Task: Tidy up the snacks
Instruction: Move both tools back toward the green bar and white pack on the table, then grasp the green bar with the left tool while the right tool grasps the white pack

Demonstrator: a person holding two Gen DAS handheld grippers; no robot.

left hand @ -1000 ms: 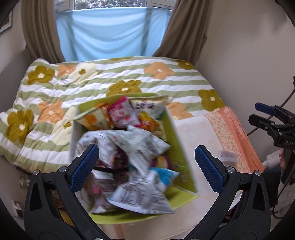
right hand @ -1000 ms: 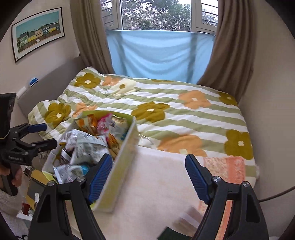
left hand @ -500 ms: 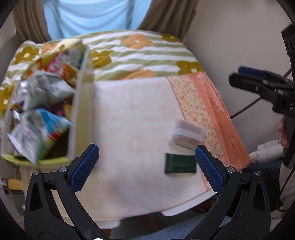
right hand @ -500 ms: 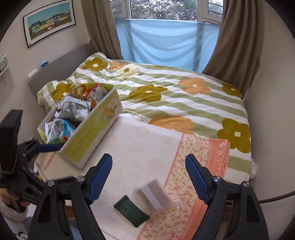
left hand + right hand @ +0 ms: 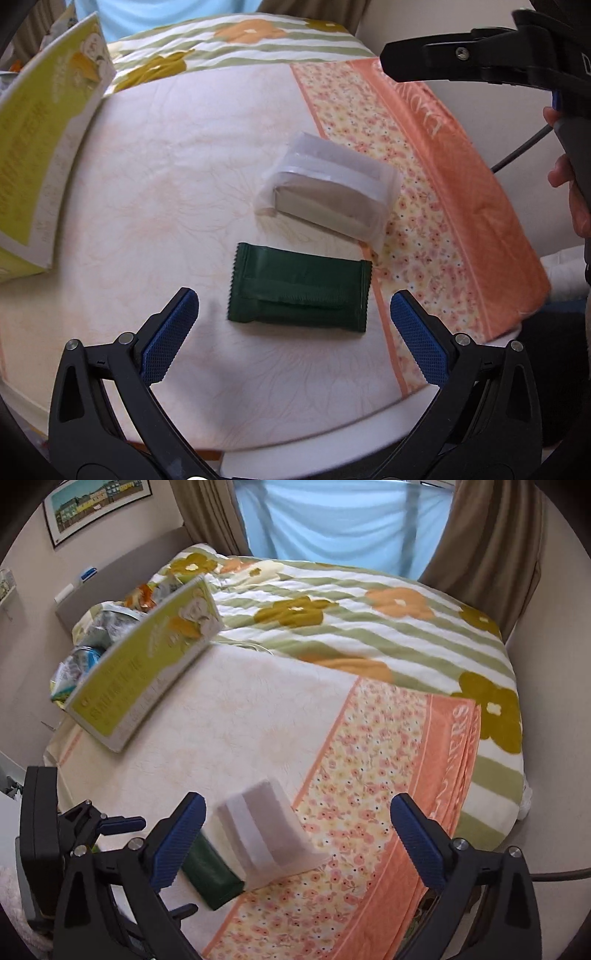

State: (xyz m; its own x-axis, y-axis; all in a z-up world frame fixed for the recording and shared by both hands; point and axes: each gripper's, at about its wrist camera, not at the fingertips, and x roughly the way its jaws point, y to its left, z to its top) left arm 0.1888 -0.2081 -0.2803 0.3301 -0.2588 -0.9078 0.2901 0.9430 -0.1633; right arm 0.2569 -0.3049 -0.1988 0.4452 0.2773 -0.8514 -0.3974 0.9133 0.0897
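A dark green snack packet (image 5: 299, 291) lies flat on the cream towel (image 5: 177, 177), with a clear-wrapped pale bar (image 5: 328, 192) just beyond it. My left gripper (image 5: 293, 336) is open and empty, its jaws straddling the near edge of the green packet. My right gripper (image 5: 295, 842) is open and empty, just above the clear-wrapped bar (image 5: 266, 834); the green packet (image 5: 212, 875) lies to its left. The yellow-green snack box (image 5: 147, 657), full of packets, stands at the towel's left edge; it also shows in the left wrist view (image 5: 40, 140).
The towel has an orange floral border (image 5: 388, 812) on the right and covers a bed with a flowered striped quilt (image 5: 351, 602). The right gripper's arm (image 5: 480, 66) reaches in at upper right. The bed edge is close in front.
The left gripper has swung right from over the snack box and come down close to the green packet. The right gripper has moved closer to the clear-wrapped bar. Both stay open.
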